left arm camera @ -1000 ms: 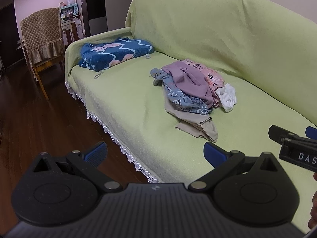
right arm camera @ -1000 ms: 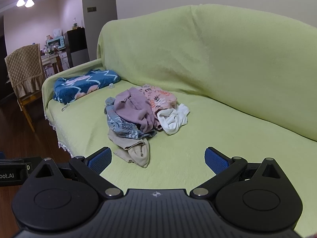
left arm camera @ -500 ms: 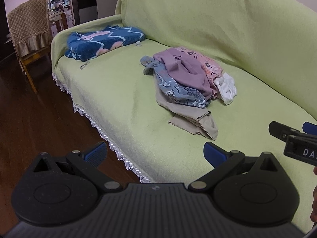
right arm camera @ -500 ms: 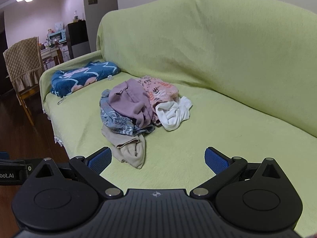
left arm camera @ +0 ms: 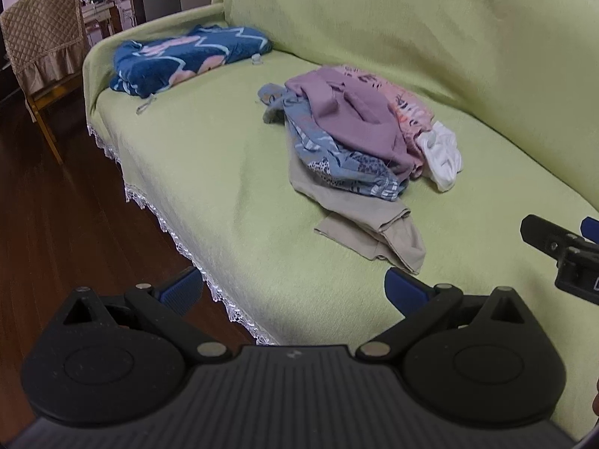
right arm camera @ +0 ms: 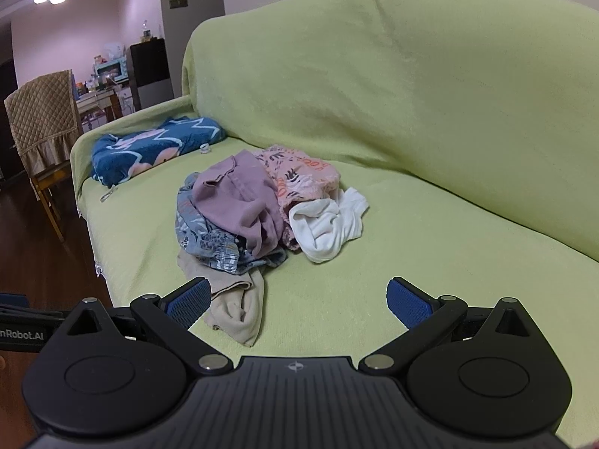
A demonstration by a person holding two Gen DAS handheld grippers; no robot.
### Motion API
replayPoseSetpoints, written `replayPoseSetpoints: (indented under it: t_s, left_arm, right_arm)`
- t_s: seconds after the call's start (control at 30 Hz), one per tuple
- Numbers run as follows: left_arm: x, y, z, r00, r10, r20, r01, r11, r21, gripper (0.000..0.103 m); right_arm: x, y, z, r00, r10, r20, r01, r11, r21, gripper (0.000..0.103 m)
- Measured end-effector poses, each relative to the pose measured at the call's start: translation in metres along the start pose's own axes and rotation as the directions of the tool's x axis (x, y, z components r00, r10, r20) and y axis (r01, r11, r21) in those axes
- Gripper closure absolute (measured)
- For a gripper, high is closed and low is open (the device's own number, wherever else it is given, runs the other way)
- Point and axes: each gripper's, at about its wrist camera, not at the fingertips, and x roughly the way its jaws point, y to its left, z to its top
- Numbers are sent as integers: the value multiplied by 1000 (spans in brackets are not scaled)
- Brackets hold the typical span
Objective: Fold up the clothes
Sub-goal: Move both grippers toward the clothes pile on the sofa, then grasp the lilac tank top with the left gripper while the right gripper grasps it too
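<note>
The clothes lie in a loose, crumpled heap on the middle of the sofa seat, none of them folded flat. A mauve piece sits on top, over a blue patterned one; a pink printed piece lies toward the backrest, a white one on the right of the heap, and a beige piece sticks out at the near edge, closest to both grippers.

All of it looks like thin, soft fabric: light, limp, likely to sag and drag its neighbours along when lifted, and hardly fragile. The pieces overlap, so a pinch into the middle would probably catch more than one layer. The safer hold seems to be a free edge or corner, such as the hem of the beige piece or the loose rim of the white one.

The left gripper hovers over the front edge of the seat with its jaws spread wide and nothing between them. The right gripper hangs just short of the beige piece, equally wide open and empty.

Writing: the side of the left gripper, seen at the edge of the right view, reads "nRobot.AI", cut off at the start. The print on the pink piece is too small to read.

A blue blanket lies folded at the far armrest, well apart from the heap.
</note>
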Motion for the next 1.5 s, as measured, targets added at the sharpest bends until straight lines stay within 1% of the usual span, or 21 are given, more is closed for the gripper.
replayPoseSetpoints:
  t_s: [0.17,0.27,0.47,0.57,0.63,0.73,0.77,0.83,0.87,0.93,1.0,1.03,1.07,1.1,1.13,1.17,1.23,1.37,1.4,1.47,1.5]
  left_arm:
    - [18,-6,4,1000,0,-11,0,1000,5,1]
    - [31,-9,8,1000,-5,-23,5,1000,13,1]
    - [54,-16,14,999,-3,-38,5,999,34,1]
    - [63,-17,20,999,-29,-27,31,998,48,1]
    - [70,-15,27,999,-51,-13,52,997,55,1]
    - [83,-15,45,997,-81,17,80,994,76,2]
    - [88,-17,52,996,-91,28,88,992,88,3]
    - [99,-26,68,993,-105,55,98,987,126,6]
    - [105,-29,76,991,-115,65,104,984,146,7]
    - [117,-36,89,988,-135,74,120,977,178,9]
    - [130,-39,100,986,-152,74,137,974,180,11]
    - [136,-40,106,984,-161,75,145,973,180,13]
    - [143,-38,111,983,-166,74,151,974,171,16]
    - [149,-34,118,983,-170,73,156,974,161,19]
    - [156,-34,124,984,-165,73,152,975,164,25]
    - [162,-33,130,984,-161,74,147,975,167,30]
    - [175,-31,142,986,-151,75,137,975,173,34]
    - [201,-28,167,988,-133,77,117,976,184,35]
    - [207,-27,173,989,-128,78,112,976,187,37]
    - [220,-26,185,990,-119,78,102,976,193,47]
    - [225,-28,186,991,-118,68,103,976,193,49]
  right_arm:
    - [14,-10,-2,1000,19,-21,-19,1000,8,0]
    - [32,-3,3,1000,20,-24,-20,1000,7,0]
    - [54,-5,7,998,45,40,-46,999,19,0]
    - [68,-11,8,998,57,40,-58,998,24,0]
    - [78,-14,9,996,79,39,-80,996,25,1]
    - [94,-19,10,991,133,37,-134,990,33,8]
    - [101,-20,11,990,141,29,-142,989,33,12]
    - [114,-21,12,987,158,15,-158,987,34,14]
    - [120,-21,13,986,167,11,-167,985,32,17]
    - [132,-21,14,983,181,11,-182,983,19,22]
    - [144,-21,16,980,198,10,-198,980,-3,30]
    - [150,-20,17,978,210,10,-210,978,-14,32]
    - [156,-20,18,974,224,7,-224,974,-25,37]
    - [161,-19,20,971,238,4,-237,971,-32,39]
    - [167,-18,21,969,248,5,-248,968,-40,40]
    - [171,-16,22,966,258,11,-257,965,-46,41]
    - [180,-12,26,961,275,21,-273,960,-54,41]
    - [197,-1,36,952,305,34,-302,951,-63,42]
    - [201,3,38,950,309,35,-307,949,-68,45]
    - [208,9,41,946,322,28,-320,945,-66,47]
    - [212,12,43,944,328,25,-326,943,-62,48]
